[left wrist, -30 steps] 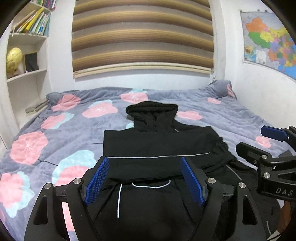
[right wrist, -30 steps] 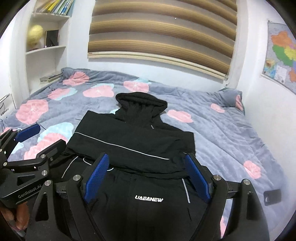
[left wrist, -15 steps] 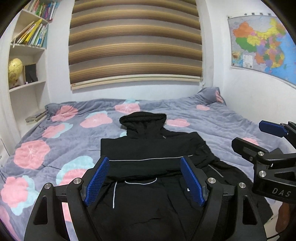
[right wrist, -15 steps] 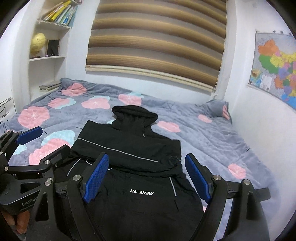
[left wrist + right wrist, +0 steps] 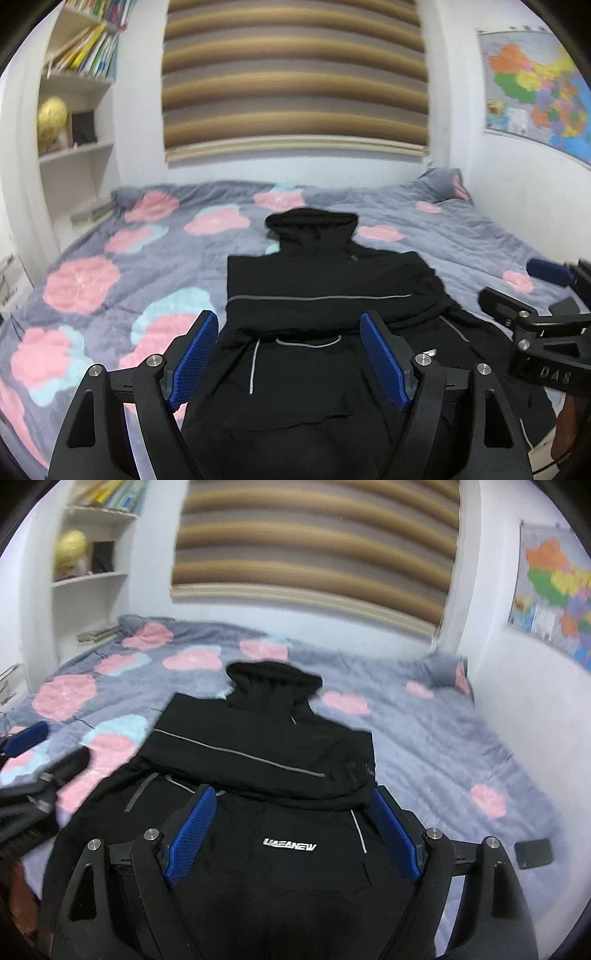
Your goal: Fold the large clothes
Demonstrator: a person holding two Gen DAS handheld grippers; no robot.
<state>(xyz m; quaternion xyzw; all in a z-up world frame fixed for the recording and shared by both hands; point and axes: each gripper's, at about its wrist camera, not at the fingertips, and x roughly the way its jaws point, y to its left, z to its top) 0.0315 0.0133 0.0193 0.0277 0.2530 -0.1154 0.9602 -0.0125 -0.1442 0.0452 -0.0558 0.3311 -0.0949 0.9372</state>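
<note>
Well, held both grippers tilted down over the bed (image 5: 110,258), side by side. Kept left gripper (image 5: 291,354) fingers wide apart, empty, black hoodie (image 5: 317,288) lying flat beyond and beneath the fingertips, hood farthest away. Same for right gripper (image 5: 293,834): blue pads (image 5: 192,834) spread, clamped on nothing, hoodie logo between them. Compared with a second earlier, swung both views sideways, blurred; hoodie unmoved.

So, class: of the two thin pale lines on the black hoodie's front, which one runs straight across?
The upper stripe runs straight across the folded hoodie; the lower line curves like a pocket edge.
</note>
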